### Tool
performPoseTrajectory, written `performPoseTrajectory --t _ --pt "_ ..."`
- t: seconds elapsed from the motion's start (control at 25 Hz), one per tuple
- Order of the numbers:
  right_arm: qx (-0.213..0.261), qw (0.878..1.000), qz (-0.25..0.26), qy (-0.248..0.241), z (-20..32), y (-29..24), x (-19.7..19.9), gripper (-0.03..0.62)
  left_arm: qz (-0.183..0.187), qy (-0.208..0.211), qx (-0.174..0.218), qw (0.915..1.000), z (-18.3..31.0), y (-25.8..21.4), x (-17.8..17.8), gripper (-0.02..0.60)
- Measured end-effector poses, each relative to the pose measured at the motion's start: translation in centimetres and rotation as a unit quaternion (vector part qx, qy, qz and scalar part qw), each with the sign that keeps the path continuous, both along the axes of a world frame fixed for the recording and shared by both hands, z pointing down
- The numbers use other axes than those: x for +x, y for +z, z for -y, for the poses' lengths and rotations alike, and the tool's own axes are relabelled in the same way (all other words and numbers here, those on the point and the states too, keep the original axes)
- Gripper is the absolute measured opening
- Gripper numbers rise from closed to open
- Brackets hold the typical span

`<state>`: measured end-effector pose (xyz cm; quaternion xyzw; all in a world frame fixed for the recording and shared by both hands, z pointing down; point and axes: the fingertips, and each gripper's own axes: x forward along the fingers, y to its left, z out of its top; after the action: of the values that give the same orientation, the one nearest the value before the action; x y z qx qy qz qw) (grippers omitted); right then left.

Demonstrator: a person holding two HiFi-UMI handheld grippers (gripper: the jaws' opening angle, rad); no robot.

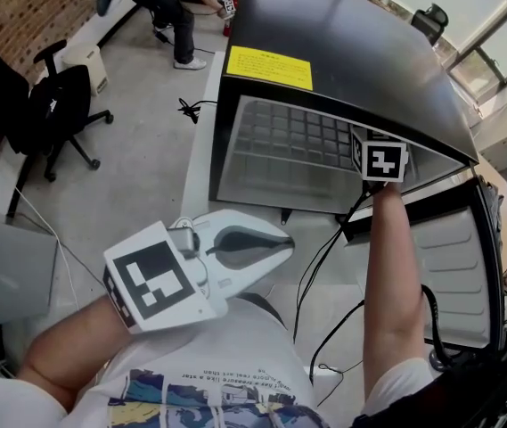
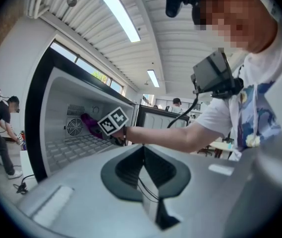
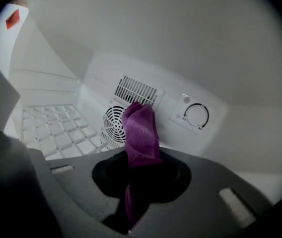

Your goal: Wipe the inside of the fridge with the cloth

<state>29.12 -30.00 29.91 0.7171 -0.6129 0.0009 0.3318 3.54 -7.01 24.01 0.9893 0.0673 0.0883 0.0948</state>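
While our right gripper (image 3: 141, 157) clamps the cloth (image 3: 140, 128) inside the fridge (image 1: 342, 69) | cloth tip at jaws' 12 o'clock | left gripper (image 1: 282, 243) clenched, empty.

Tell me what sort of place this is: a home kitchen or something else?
Probably an office or lab workspace, not a home kitchen: the small fridge stands among loose cables, a black office chair sits on bare floor, and long strip lights run along a ribbed ceiling.

Head view looks steeply down; both gripper views share fridge (image 1: 342, 52) interior
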Motion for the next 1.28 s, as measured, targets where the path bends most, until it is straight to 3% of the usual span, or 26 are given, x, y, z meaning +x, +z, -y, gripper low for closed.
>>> performPoseTrajectory --t 0.68,1.28 --pt "-0.034 0.997 0.032 -0.069 2.9 1.4 -7.6 0.054 0.001 -0.021 0.002 0.9998 0.1 0.2 -3.2 0.005" --pt "-0.032 0.986 0.06 -0.151 5.1 1.1 -16.4 0.054 0.007 -0.05 0.006 0.9987 0.5 -0.1 -6.3 0.005"
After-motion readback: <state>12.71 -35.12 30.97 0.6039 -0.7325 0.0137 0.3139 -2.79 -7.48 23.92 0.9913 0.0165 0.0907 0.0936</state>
